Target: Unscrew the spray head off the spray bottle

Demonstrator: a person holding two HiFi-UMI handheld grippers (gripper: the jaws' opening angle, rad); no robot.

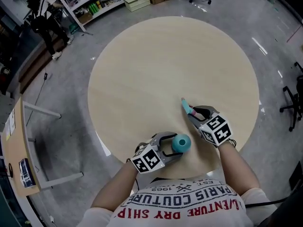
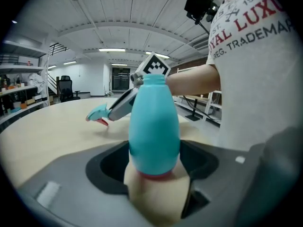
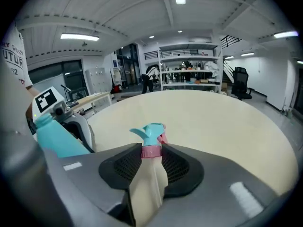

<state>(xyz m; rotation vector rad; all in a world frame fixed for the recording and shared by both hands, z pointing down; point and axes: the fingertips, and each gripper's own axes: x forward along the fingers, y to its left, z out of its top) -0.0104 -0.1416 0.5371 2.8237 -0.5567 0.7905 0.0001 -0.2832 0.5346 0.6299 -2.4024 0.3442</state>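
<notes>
- My right gripper (image 1: 194, 113) was pinching the spray head (image 1: 187, 107) only by its pink collar, so I figured it could swivel or pop out if it bumped the tabletop (image 1: 170, 60).
- My left gripper (image 1: 171, 145) was clamped round the teal bottle (image 1: 181, 143), and with the neck open, tipping it risked a spill.
- Both hands sat low by the near edge with the grippers angled down. The head was off the bottle, just beside it.

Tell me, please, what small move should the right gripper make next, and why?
Probably lower the spray head onto the table and open the right gripper. The head is already off the teal bottle, which the left gripper holds, and it hangs low over the tabletop.
</notes>
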